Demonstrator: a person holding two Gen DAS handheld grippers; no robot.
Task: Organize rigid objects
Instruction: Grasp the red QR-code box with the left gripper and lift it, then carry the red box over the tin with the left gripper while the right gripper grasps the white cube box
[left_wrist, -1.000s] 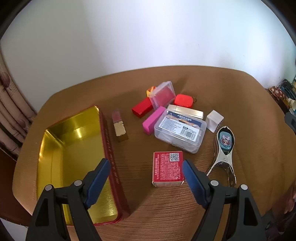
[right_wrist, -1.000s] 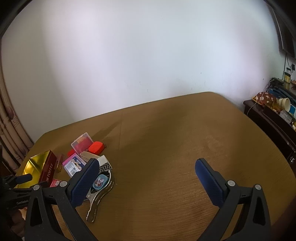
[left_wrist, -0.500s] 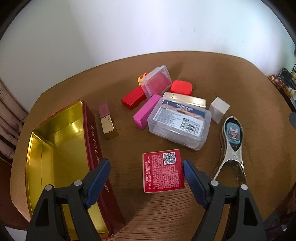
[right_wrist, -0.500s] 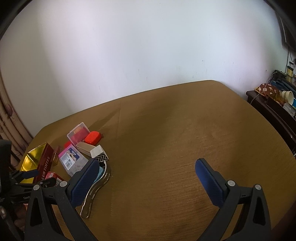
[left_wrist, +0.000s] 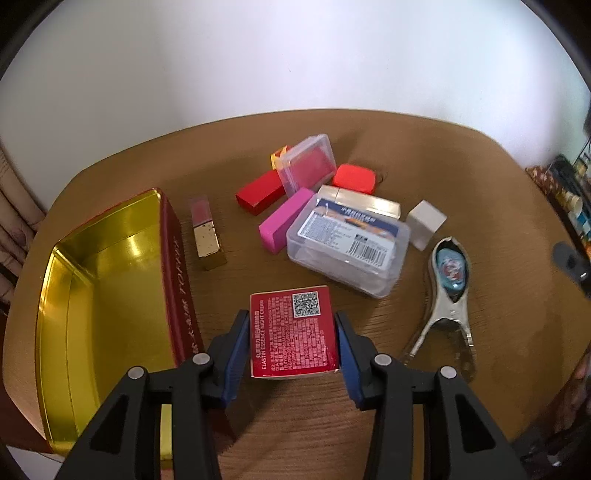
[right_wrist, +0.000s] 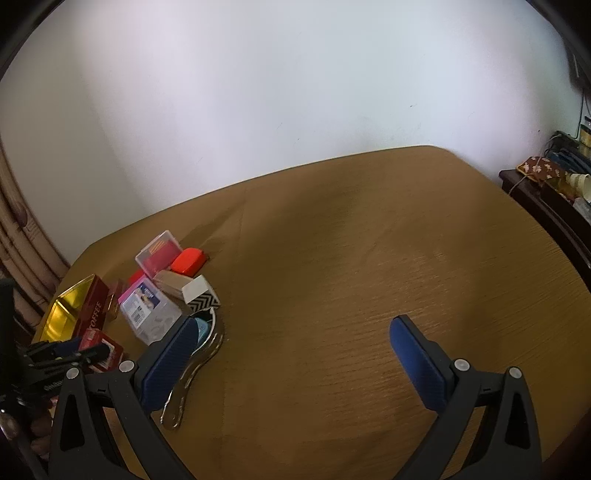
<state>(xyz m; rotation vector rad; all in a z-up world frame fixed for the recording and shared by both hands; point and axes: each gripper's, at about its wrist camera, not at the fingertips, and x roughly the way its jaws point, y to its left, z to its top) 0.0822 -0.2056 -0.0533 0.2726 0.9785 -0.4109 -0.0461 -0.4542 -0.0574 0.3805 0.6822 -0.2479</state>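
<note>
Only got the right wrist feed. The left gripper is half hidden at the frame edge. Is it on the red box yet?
Observer: Yes. The left gripper has a pad against each side of the red night cream box, which looks to be on the table.
Operator: Room in the tin?
Observer: The tin shows only bare gold lining inside.
Operator: Anything in the path?
Observer: Bare table between box and tin. The lipstick lies farther back, beside the tin wall.
</note>
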